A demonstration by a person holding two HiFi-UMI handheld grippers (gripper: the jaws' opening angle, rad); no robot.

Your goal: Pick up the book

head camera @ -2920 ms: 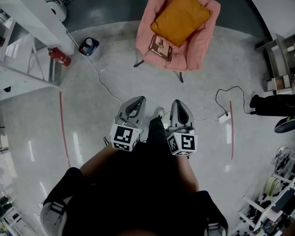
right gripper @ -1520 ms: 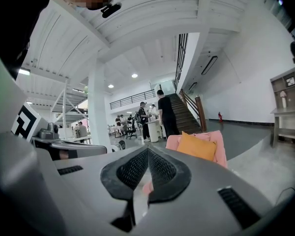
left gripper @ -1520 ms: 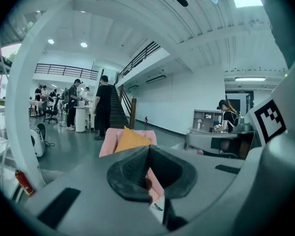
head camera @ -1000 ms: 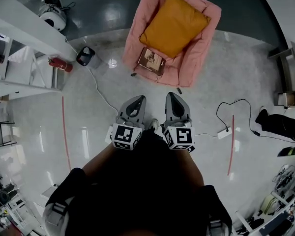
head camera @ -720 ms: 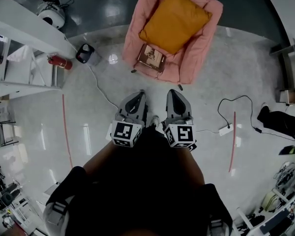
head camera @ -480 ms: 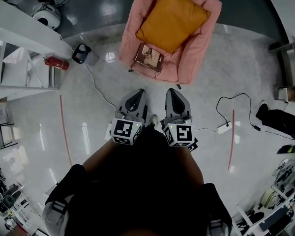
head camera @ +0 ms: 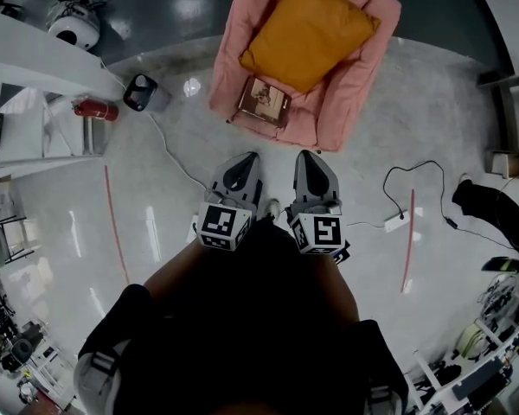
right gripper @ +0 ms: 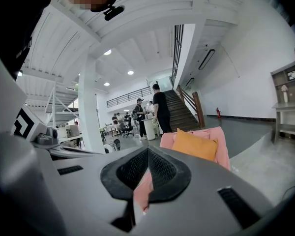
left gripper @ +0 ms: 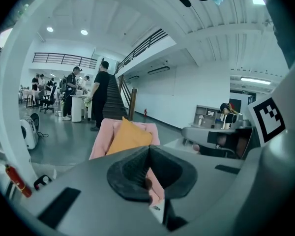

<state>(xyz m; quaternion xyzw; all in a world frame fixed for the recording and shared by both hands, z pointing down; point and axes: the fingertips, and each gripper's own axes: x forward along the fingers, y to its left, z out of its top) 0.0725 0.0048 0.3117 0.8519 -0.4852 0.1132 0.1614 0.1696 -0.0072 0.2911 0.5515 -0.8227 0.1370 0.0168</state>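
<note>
We carry the left tongs (head camera: 246,159) and right tongs (head camera: 304,156) side by side, both clenched on nothing, presumably because nothing is within reach; the book (head camera: 264,100) lies well ahead of them, flat on the pink armchair's (head camera: 369,59) front edge, below the orange cushion (head camera: 307,33).

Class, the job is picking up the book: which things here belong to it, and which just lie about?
Belong: book, pink armchair under it, left gripper, right gripper.
Lying about: orange cushion, fire extinguisher, power strip with cable.
</note>
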